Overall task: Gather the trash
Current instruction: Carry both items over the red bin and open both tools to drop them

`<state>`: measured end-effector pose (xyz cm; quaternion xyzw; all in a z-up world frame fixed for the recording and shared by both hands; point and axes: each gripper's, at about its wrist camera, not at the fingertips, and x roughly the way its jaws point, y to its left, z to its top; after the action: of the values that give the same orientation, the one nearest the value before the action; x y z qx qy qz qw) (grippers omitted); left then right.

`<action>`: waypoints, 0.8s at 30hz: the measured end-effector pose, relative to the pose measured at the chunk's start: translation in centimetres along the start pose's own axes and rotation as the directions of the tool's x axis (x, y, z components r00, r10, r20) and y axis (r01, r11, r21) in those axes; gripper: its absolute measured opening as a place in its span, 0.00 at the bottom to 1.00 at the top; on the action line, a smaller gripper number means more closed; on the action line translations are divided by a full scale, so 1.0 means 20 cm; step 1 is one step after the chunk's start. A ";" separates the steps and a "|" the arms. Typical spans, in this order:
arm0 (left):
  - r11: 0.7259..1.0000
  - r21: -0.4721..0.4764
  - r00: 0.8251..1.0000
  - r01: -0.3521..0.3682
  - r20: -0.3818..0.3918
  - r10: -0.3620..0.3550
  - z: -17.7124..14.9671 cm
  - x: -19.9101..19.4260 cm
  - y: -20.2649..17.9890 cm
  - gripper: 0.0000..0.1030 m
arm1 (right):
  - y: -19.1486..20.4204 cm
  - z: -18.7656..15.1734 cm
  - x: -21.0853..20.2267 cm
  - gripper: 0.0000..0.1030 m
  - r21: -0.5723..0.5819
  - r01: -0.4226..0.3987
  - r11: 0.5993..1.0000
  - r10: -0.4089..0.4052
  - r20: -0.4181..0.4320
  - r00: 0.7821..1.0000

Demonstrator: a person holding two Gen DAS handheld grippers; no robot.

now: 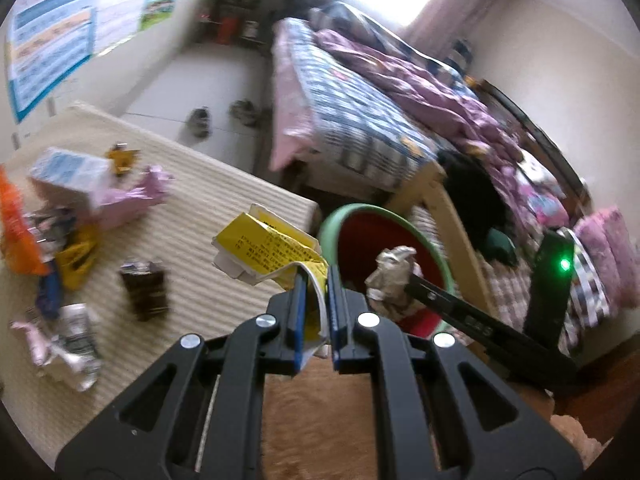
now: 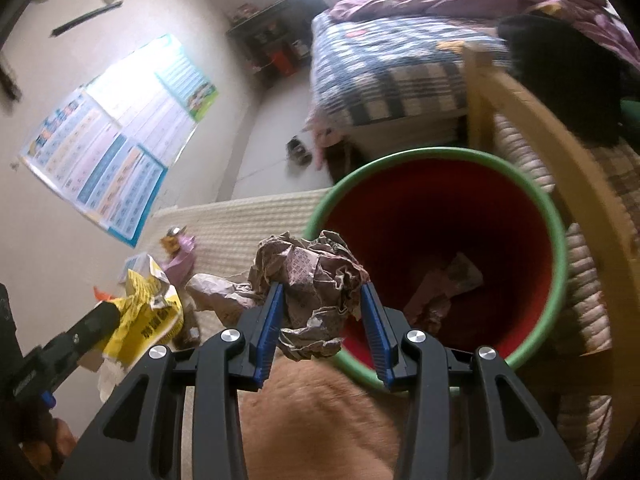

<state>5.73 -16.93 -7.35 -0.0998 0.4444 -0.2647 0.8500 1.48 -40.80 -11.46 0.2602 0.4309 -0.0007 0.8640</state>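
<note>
My left gripper (image 1: 317, 276) is shut on a crumpled yellow carton (image 1: 268, 250) and holds it in the air beside a red bin with a green rim (image 1: 332, 216). My right gripper (image 2: 322, 296) is shut on a crumpled ball of printed paper (image 2: 312, 276) at the near rim of the bin (image 2: 556, 216). The same paper ball (image 1: 390, 276) shows over the bin in the left wrist view. The yellow carton (image 2: 144, 312) shows at the left of the right wrist view. Crumpled paper (image 2: 444, 284) lies in the bin's bottom.
More trash lies on the cream mat (image 1: 224, 188): a blue-white box (image 1: 72, 176), a pink wrapper (image 1: 136, 196), an orange bag (image 1: 16, 232), a dark carton (image 1: 144, 288), a silver wrapper (image 1: 76, 344). A bed (image 1: 360, 120) with wooden frame stands behind the bin. Shoes (image 1: 200, 120) lie on the floor.
</note>
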 end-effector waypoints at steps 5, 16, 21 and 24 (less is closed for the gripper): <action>0.996 0.051 0.996 0.068 -0.053 -0.065 0.02 0.15 -0.17 0.09 | -0.15 0.04 -0.07 0.38 0.052 0.050 0.997 -0.052 0.037 0.998; 0.981 0.111 0.985 0.161 -0.078 -0.153 0.03 0.30 -0.38 0.56 | -0.38 0.06 -0.16 0.52 0.151 0.127 0.980 -0.139 0.072 0.988; 0.993 0.049 0.991 0.108 -0.083 -0.104 0.00 0.25 -0.24 0.58 | -0.34 0.05 -0.15 0.55 0.143 0.116 0.983 -0.127 0.069 0.989; 0.999 0.011 0.996 0.046 -0.073 -0.045 -0.03 0.19 -0.11 0.59 | -0.28 0.04 -0.12 0.55 0.108 0.109 0.988 -0.116 0.057 0.992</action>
<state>6.30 -20.84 -9.48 -0.0947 0.4710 -0.2902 0.8276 -0.62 -46.57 -11.81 0.2803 0.4170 -0.0804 0.8609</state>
